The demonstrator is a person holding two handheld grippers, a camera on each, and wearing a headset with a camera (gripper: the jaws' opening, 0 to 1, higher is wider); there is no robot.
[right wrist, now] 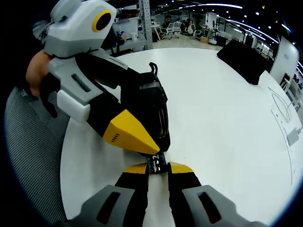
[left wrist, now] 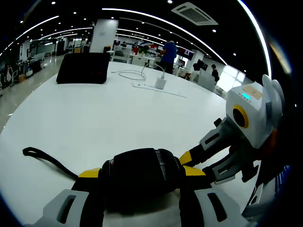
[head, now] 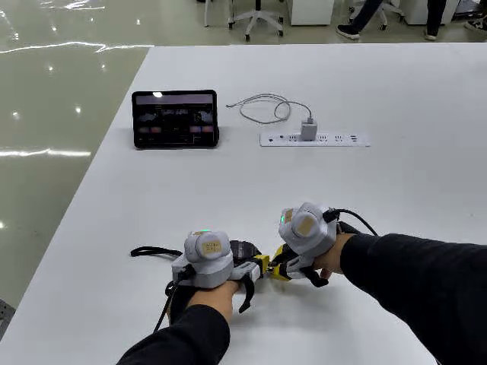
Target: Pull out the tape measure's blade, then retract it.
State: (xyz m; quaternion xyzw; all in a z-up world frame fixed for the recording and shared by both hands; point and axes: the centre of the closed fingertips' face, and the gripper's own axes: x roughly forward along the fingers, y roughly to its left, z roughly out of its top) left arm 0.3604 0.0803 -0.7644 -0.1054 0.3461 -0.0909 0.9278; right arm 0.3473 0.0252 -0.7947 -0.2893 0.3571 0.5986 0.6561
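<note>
Big white workbench [head: 380, 190] on a shiny pale-green floor [head: 46, 114] that mirrors the long ceiling light strips [left wrist: 124, 10], rolling chair base [head: 257, 19] parked behind it, open-plan office vibe.

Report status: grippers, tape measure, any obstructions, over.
Left gripper shut on tape measure case. Right gripper shut on blade tip, barely pulled out. Tablet and power strip far back, off the pull line.
</note>
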